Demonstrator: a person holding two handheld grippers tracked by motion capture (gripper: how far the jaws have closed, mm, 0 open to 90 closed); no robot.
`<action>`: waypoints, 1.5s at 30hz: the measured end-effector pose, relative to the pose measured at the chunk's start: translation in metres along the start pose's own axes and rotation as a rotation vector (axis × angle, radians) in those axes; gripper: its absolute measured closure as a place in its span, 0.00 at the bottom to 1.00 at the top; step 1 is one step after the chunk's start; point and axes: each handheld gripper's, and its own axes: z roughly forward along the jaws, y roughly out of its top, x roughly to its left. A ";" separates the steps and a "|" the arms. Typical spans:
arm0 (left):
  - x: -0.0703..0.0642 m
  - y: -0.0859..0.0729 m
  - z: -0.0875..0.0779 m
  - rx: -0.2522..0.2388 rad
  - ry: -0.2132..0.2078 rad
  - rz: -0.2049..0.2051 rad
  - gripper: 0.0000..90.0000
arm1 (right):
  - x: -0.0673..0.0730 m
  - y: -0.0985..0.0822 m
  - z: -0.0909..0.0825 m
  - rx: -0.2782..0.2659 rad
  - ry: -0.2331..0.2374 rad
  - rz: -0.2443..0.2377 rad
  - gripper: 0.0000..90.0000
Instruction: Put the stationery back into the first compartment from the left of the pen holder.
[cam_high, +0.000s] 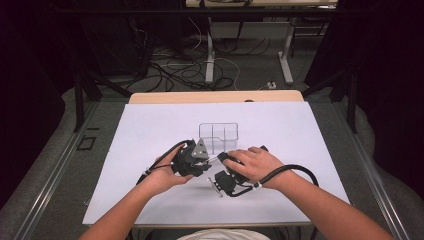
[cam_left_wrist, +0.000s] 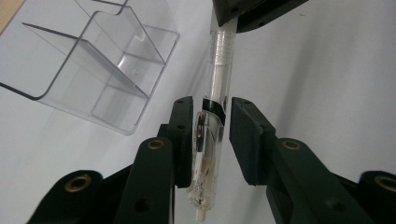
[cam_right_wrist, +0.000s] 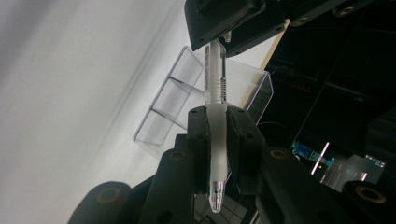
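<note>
A clear plastic pen (cam_left_wrist: 219, 70) is held level between the two grippers above the white sheet. My left gripper (cam_left_wrist: 211, 135) is shut on the pen's clip end, with the push button sticking out below its jaws. My right gripper (cam_right_wrist: 218, 140) is shut on the frosted grip end of the pen (cam_right_wrist: 215, 74), and the tip pokes out toward the camera. In the high view both hands meet near the table's middle, the left gripper (cam_high: 200, 159) beside the right hand (cam_high: 255, 165). A clear compartment organizer (cam_high: 218, 135) stands just behind them.
The white sheet (cam_high: 280, 130) covers the table, with a wooden edge (cam_high: 215, 96) at the far side. Beyond it are table legs and loose cables on the floor. The organizer (cam_left_wrist: 107, 70) lies to the left of the left gripper's jaws.
</note>
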 end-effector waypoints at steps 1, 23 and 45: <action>0.000 0.000 0.000 0.004 -0.001 0.001 0.81 | 0.000 0.000 0.000 -0.001 -0.001 -0.001 0.90; 0.006 0.000 -0.002 0.016 -0.011 -0.033 0.87 | 0.000 0.002 0.000 -0.012 -0.049 -0.014 0.84; 0.032 0.006 -0.026 -0.129 0.038 -0.206 0.87 | 0.008 -0.016 -0.005 -0.013 -0.105 0.114 0.55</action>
